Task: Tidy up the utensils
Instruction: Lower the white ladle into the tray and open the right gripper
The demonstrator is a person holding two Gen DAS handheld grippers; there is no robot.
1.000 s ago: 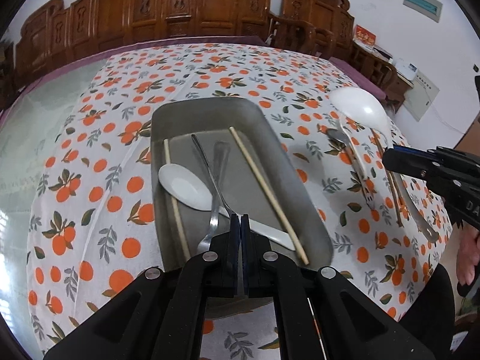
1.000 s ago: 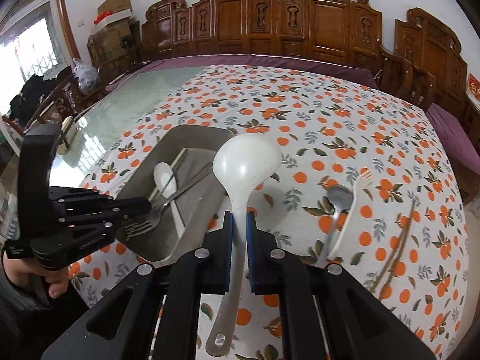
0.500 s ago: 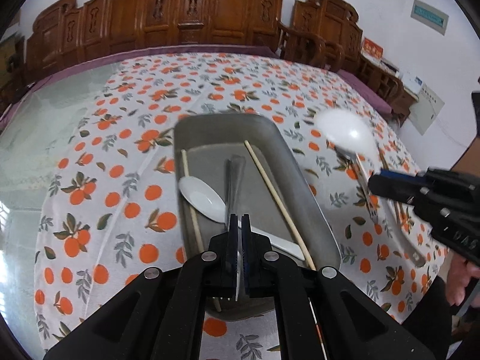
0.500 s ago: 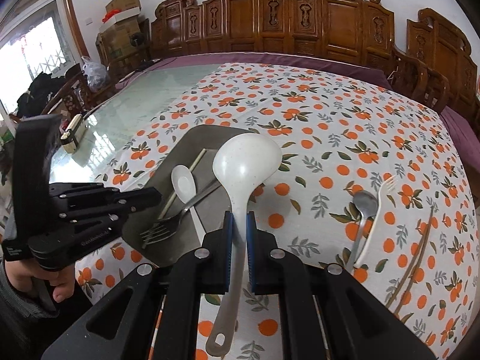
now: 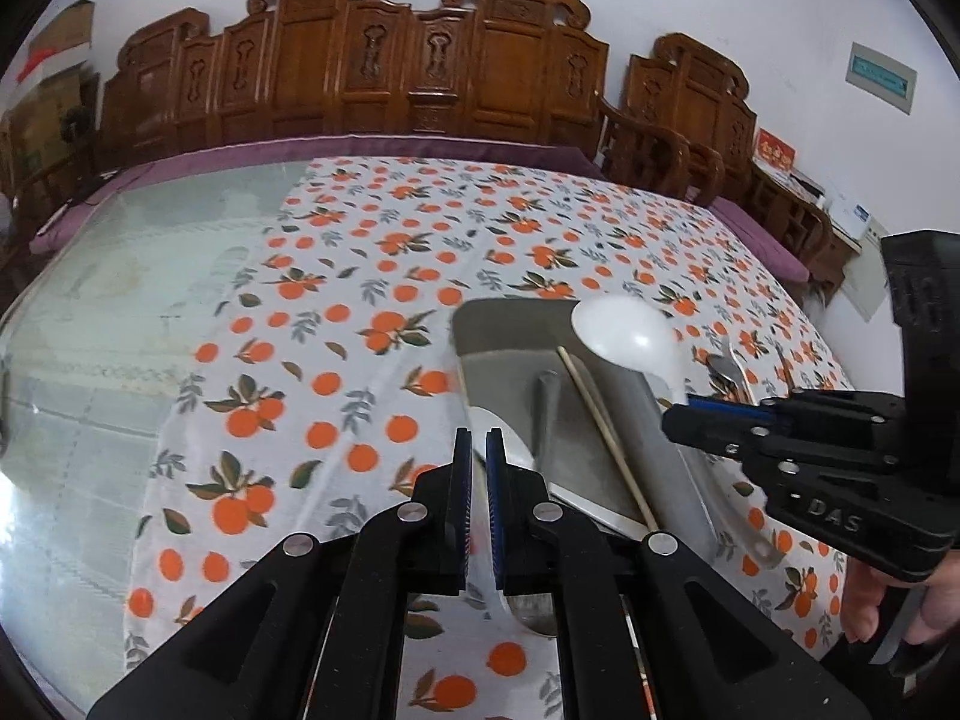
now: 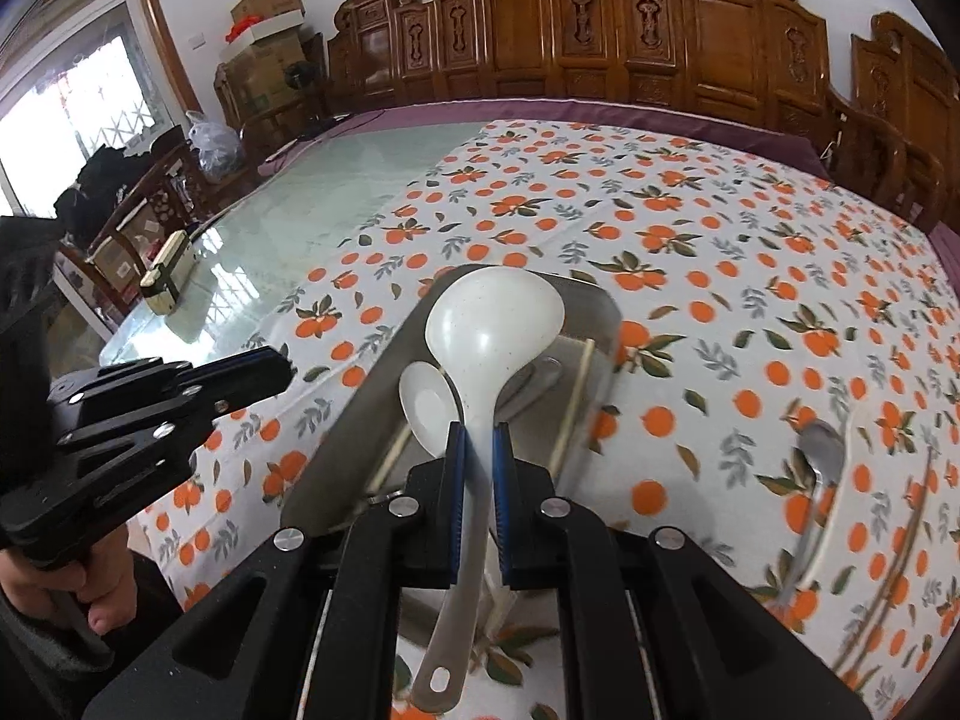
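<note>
My right gripper [image 6: 478,444] is shut on the handle of a white ladle [image 6: 495,324] and holds its bowl above the grey metal tray [image 6: 336,468]. The tray holds a white spoon [image 6: 426,405], chopsticks [image 6: 573,402] and a metal utensil. In the left wrist view the ladle [image 5: 624,336] hangs over the tray [image 5: 498,330], with my right gripper [image 5: 714,414] at the right. My left gripper [image 5: 478,450] is slightly open and empty, just left of the tray, above the orange-print cloth.
A metal spoon [image 6: 822,450], a white fork and brown chopsticks [image 6: 900,540] lie on the cloth right of the tray. Bare glass tabletop [image 5: 120,300] lies to the left. Carved wooden chairs [image 5: 420,60] line the far edge.
My right gripper has carried the ladle leftward until it is over the tray. My left gripper let go of the metal fork, opened slightly and moved off to the left of the tray.
</note>
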